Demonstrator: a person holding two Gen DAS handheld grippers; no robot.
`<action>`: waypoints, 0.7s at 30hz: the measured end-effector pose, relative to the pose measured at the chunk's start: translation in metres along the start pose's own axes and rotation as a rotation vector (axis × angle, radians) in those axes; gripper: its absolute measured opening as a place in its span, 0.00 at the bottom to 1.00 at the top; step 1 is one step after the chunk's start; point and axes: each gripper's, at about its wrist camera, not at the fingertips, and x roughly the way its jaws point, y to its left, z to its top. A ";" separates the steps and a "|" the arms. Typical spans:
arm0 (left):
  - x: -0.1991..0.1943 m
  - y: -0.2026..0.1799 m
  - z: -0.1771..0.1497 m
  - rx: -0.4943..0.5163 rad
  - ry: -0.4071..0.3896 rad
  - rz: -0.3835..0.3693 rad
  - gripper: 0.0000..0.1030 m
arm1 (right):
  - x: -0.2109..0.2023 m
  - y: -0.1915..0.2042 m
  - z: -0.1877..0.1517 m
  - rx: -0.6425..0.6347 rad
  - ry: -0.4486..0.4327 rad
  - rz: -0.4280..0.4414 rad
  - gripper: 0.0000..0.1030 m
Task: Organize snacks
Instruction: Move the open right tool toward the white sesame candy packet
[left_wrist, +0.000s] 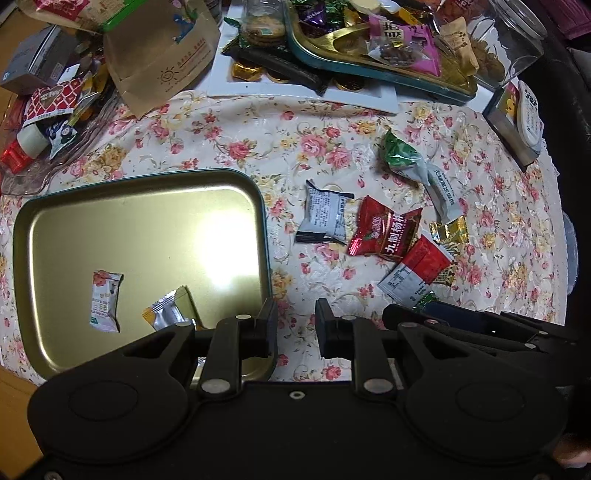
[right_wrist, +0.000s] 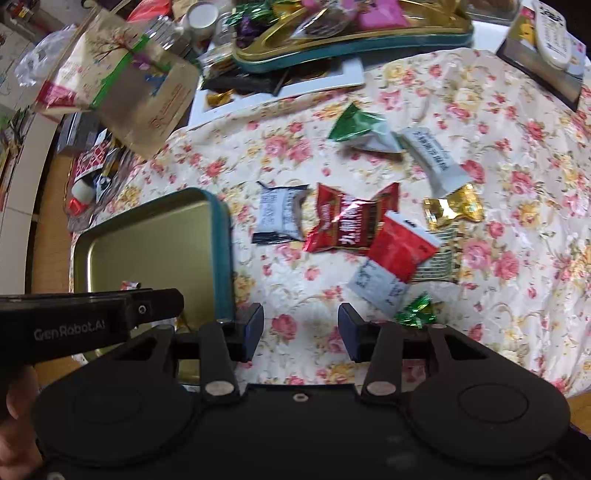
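On my left claw's housing (right_wrist: 70, 325) I read "GenRobot.AI" in pale letters. The red snack packet (left_wrist: 386, 230) on the worktop carries large Chinese characters, "九制杨梅". Other wrappers' print is too small to read.

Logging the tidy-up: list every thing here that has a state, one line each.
left gripper: open, empty
right gripper: open, empty
gold tray: holds two wrapped snacks
red candy packet: sealed, lying on cloth
grey-white packet: sealed, lying beside tray
green packet: sealed, on cloth
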 end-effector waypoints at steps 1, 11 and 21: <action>0.001 -0.004 0.001 0.005 0.001 -0.002 0.28 | -0.002 -0.004 0.000 0.008 -0.004 -0.003 0.46; 0.007 -0.040 0.005 0.054 0.008 -0.004 0.28 | -0.014 -0.046 0.002 0.086 -0.029 -0.027 0.46; -0.004 -0.061 0.016 0.102 -0.047 -0.010 0.28 | -0.036 -0.105 0.021 0.266 -0.109 -0.052 0.46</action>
